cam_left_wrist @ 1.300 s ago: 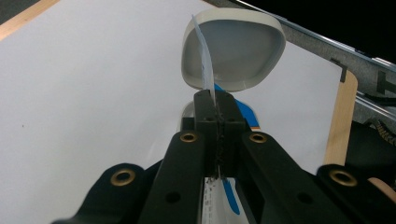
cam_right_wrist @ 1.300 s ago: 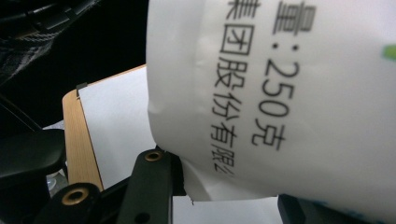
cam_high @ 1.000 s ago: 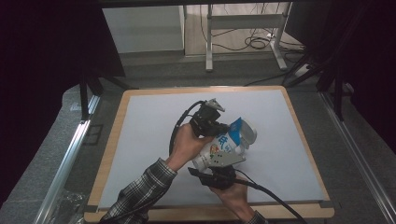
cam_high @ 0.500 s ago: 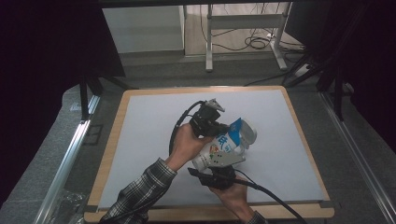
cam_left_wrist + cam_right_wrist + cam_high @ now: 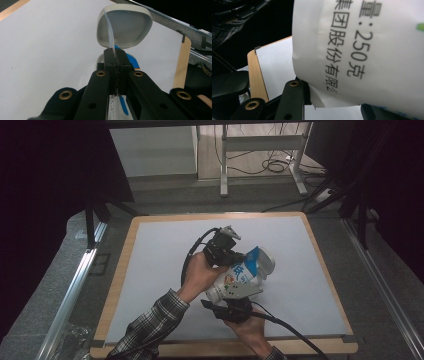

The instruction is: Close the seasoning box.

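Note:
A white cup (image 5: 246, 272) with a blue printed wrapper lies tilted above the mat, its open mouth toward the far right. My left gripper (image 5: 237, 257) comes at it from the upper left. In the left gripper view that gripper (image 5: 114, 53) is shut on a thin white strip (image 5: 110, 35) of wrapper that runs up to the cup's rim (image 5: 125, 8). My right gripper (image 5: 234, 291) holds the cup from below, near its base. In the right gripper view the printed white wrapper (image 5: 367, 45) sits between the jaws of that gripper (image 5: 334, 101), which press on it.
The white mat (image 5: 160, 250) lies on a board with a wooden border (image 5: 183, 62), whose near edge is close to the hands. A metal rail (image 5: 75, 285) runs along the left. Desk legs and cables (image 5: 260, 150) stand beyond the far edge.

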Demonstrator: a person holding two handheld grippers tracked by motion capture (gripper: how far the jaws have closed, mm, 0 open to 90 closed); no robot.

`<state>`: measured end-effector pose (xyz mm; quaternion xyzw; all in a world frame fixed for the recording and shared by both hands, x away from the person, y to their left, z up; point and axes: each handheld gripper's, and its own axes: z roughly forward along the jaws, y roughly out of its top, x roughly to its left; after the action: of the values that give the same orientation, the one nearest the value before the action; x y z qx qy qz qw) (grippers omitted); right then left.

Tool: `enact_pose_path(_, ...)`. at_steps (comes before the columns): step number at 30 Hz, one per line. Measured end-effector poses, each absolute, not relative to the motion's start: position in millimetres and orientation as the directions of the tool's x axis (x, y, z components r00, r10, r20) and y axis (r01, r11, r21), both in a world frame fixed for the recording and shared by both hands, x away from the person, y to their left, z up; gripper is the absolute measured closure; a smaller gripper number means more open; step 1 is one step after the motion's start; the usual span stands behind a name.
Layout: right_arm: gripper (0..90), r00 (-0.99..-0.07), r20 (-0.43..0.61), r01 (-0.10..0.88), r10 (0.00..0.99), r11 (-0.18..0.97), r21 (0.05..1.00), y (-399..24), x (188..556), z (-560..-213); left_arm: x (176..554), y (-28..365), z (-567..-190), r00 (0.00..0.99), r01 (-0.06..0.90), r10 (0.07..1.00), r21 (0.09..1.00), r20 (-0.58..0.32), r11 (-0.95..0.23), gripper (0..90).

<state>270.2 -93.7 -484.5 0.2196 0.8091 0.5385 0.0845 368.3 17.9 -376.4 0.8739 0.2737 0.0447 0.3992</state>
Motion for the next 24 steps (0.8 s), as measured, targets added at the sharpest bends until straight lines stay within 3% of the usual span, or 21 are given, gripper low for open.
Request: enact_pose_path(24,65.8,-0.890,0.105,0.266,0.443,0.321,0.909,-93.4,270.1,-484.4,369.3,16.9,-376.9,0.846,0.446,0.513,0.718,-0.143,-0.535,89.8)
